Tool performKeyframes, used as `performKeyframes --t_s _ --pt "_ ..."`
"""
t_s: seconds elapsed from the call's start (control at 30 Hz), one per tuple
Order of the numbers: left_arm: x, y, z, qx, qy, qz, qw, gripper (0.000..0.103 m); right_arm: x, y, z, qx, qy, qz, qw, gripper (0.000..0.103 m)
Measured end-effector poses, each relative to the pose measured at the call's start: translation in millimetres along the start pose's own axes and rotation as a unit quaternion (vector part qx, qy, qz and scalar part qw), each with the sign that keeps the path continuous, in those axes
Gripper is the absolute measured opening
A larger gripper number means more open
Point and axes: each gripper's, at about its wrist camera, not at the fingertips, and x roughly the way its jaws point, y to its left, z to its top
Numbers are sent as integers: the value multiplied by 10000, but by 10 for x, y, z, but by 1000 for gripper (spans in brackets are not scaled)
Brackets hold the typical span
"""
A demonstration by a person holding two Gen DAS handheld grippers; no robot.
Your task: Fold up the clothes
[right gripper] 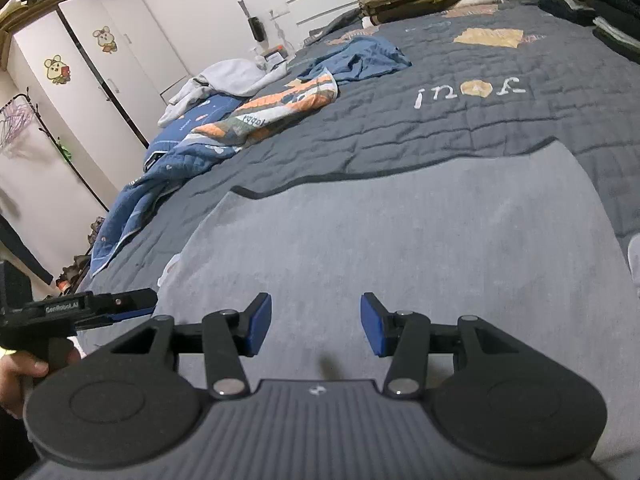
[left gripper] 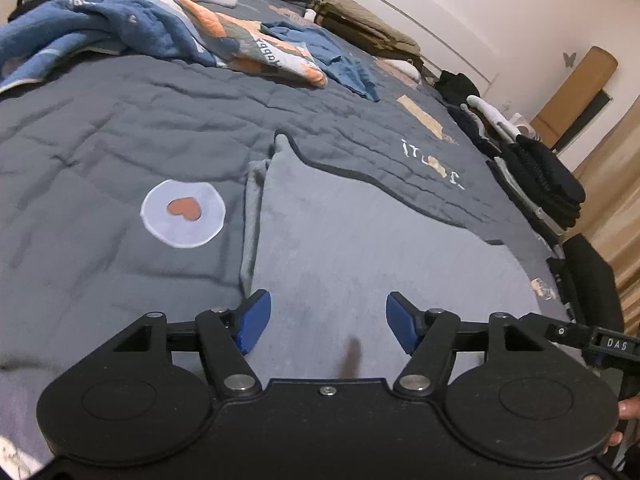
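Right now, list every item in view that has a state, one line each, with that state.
Left gripper: open, empty, over the grey garment.
Right gripper: open, empty, over the same garment.
Grey garment: spread flat on the bed, one long edge turned over.
Blue garment: crumpled, unfolded.
Patterned blanket: bunched up.
Dark clothes: folded, stacked at the bed edge.
Wardrobe doors: closed.

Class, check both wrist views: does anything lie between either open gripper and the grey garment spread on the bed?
Nothing visible does. The left gripper and right gripper both sit open directly over the grey garment, bare fabric between their fingers.
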Motion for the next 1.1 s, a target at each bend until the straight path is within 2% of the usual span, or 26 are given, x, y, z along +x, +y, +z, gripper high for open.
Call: performKeyframes --t_s 0.3,0.7,1.1 --pt "-150 -97 -251 -87 -113 97 9999 68 -98 51 -78 8 -88 74 9999 48" --pt "-276 -354 -517 395 -192 467 9979 73 -210 248 -257 -295 -58 -110 9995 48" --pt "-359 -392 -593 299 -388 627 9968 73 -231 300 -385 -249 -92 -188 9995 48"
